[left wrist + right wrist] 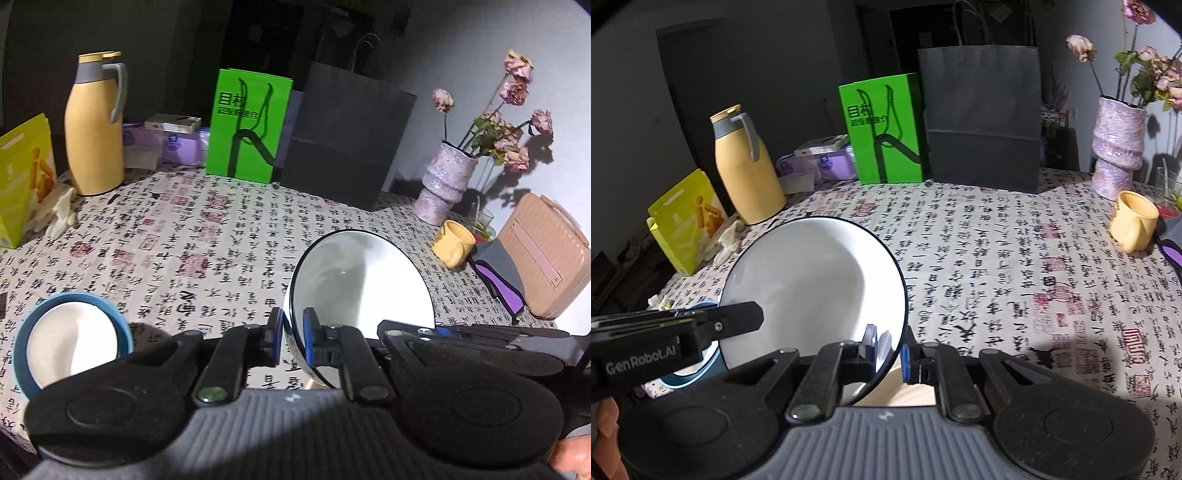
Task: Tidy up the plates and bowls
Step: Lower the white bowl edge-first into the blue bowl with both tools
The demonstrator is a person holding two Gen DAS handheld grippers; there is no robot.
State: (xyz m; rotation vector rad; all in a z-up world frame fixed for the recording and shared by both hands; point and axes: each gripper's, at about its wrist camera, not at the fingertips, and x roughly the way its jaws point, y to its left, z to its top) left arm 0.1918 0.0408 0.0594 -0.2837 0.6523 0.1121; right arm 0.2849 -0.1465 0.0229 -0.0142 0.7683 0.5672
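- A yellow jug (746, 170) stands at the far left of the surface (997, 266).
- A green bag (886, 133) stands beside a black bag (982, 122).
- A pink vase (1117, 147) holds dried flowers.
- A yellow mug (1134, 221) lies tipped.

Left gripper (293, 330) and right gripper (889, 349) both clamped, angled downward.

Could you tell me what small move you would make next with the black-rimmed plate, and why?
Probably carry the black-rimmed plate leftward and lower it towards the blue-rimmed bowl. Both the left gripper and the right gripper have their jaws shut on opposite edges of the plate, which hangs tilted above the tablecloth, and the bowl is the only other dish in view.
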